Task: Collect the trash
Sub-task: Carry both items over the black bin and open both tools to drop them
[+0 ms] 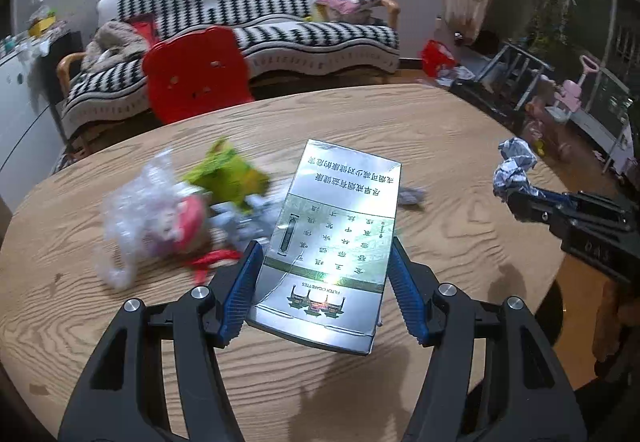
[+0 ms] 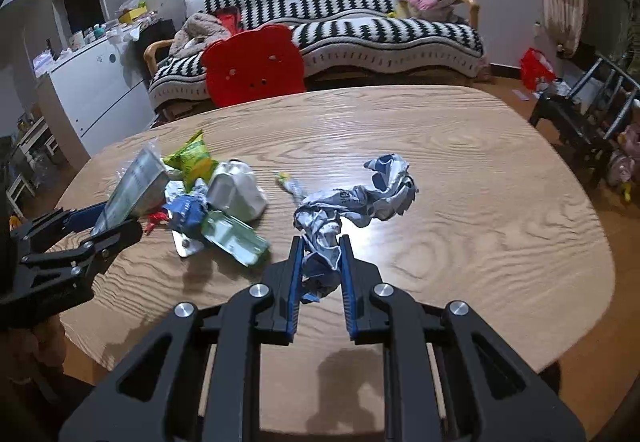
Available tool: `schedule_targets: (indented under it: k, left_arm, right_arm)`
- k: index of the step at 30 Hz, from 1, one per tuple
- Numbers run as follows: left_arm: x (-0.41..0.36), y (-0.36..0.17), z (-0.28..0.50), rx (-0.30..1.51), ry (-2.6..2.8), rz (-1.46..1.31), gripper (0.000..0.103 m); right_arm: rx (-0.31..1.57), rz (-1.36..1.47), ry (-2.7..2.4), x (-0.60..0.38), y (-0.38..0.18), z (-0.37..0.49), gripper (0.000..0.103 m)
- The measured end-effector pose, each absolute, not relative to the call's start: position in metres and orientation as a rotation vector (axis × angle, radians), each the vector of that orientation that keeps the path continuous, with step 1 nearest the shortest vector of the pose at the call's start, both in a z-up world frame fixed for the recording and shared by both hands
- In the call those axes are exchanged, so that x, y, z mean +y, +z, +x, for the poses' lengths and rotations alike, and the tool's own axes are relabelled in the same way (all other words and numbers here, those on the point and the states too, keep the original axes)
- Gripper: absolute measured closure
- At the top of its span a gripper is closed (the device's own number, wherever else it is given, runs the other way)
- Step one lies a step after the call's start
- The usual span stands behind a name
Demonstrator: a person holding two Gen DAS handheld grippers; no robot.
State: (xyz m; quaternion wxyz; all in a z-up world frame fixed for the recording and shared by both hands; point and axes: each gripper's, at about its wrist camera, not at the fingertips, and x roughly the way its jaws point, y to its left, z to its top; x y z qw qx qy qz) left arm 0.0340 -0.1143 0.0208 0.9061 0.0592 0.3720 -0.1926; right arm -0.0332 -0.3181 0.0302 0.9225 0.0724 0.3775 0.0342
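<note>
Wood-grain table (image 2: 460,170), rounded at its edge, is seen beneath both grippers. Two grippers are counted, each with blue-padded fingers. The left gripper (image 1: 324,254) is clamped on one silver cigarette pack (image 1: 336,238), whose two long sides are pressed by the pads, and the pack is held tilted above the tabletop. The right gripper (image 2: 322,246) is clenched almost fully on one crumpled white-and-blue wrapper (image 2: 352,202), the lower end of which is pinched between the pads while the rest is spread forward over the table. Farther back, left of centre, one pile of trash (image 2: 216,202) is seen lying on the table: a green-yellow snack bag (image 2: 192,158), a white carton (image 2: 236,190) and a blue scrap (image 2: 186,210) among it. Beyond the table, one red chair back (image 2: 254,62) and one black-and-white patterned sofa (image 2: 360,22) are seen.
</note>
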Motion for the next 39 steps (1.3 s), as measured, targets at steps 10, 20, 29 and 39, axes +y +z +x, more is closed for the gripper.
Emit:
schedule_targets:
  k: [10, 20, 29, 39]
  left_arm:
    - [-0.246, 0.01, -0.01, 0.764, -0.653, 0.186, 0.042]
    - [-0.369, -0.046, -0.07, 0.843, -0.919, 0.29, 0.042]
    - [-0.422, -0.093, -0.091, 0.946, -1.02, 0.387, 0.041]
    - [-0.452, -0.119, -0.086, 1.001, -1.029, 0.42, 0.041]
  right_arm:
    - [0.764, 0.211, -0.098, -0.424, 0.026, -0.117, 0.085]
    - [0.862, 0.336, -0.22, -0.518, -0.019, -0.189, 0.085]
    - [1.006, 0.496, -0.247, -0.563, -0.067, -0.212, 0.085]
    - [1.012, 0.518, -0.261, -0.571, -0.073, -0.213, 0.085]
